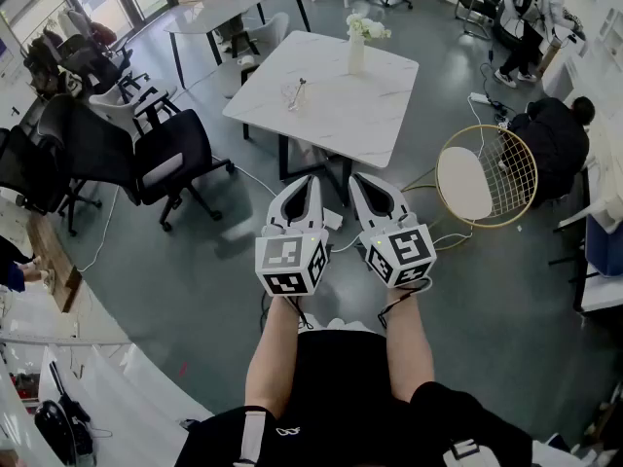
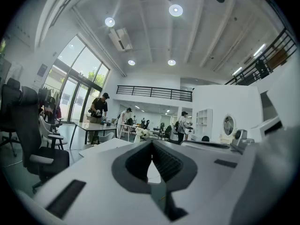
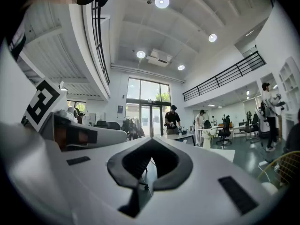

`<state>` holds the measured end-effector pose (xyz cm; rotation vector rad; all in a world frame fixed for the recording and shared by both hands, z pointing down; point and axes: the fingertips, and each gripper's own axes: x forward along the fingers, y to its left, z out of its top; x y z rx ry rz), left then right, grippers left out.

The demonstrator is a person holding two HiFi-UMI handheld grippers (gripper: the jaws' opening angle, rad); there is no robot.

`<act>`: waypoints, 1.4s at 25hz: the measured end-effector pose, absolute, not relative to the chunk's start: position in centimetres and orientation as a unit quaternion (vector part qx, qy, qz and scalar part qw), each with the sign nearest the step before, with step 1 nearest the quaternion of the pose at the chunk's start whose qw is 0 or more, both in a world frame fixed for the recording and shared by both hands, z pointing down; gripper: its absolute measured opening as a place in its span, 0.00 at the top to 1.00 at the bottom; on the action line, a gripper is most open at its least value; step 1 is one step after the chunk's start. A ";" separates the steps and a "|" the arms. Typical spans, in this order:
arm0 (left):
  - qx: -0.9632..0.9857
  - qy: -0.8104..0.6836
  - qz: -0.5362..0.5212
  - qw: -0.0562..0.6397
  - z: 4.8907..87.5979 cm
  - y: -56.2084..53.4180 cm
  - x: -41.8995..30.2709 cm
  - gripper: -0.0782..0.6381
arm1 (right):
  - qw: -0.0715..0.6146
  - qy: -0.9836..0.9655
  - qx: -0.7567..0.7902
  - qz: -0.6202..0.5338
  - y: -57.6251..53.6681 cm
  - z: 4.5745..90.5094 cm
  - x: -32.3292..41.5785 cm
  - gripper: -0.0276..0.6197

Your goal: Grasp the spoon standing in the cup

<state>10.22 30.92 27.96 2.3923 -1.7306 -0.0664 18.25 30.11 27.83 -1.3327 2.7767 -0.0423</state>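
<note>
The spoon (image 1: 300, 87) stands tilted in a small clear cup (image 1: 290, 96) in the upper middle of the head view, on the left part of a white table (image 1: 375, 120). A vase of flowers (image 1: 356, 49) stands further back on the same table, apart from the cup. A black office chair (image 1: 165, 159) sits left of the table and a round gold chair (image 1: 487, 175) to its right.

Both grippers are low in the centre of the frame, well apart from the table and pointing toward it. The left gripper (image 1: 313, 179) has its jaws pressed together with nothing between them, and so does the right gripper (image 1: 355, 177); each gripper's own view shows the tips meeting on empty air.

The main risk, as I judge it, is arriving with the jaws closed: they would push the handle instead of straddling it, and a light cup could tip or slide. A clumsy sideways reach could also knock the vase
</note>
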 end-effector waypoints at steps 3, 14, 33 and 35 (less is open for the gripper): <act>0.806 -0.584 -0.022 0.095 28.1 31.0 10.0 0.87 | 0.031 0.901 -0.433 -0.013 30.1 27.8 18.1 0.95; 0.805 -0.586 -0.020 0.092 27.9 30.2 9.4 0.87 | 0.072 0.891 -0.443 -0.070 28.6 28.0 18.7 0.95; 0.796 -0.597 -0.033 0.092 28.9 21.8 5.4 0.87 | 0.071 0.918 -0.387 -0.041 21.3 27.6 11.4 0.95; 0.791 -0.603 -0.058 0.087 29.2 19.2 5.0 0.87 | 0.070 0.910 -0.408 -0.033 19.1 27.2 12.4 0.95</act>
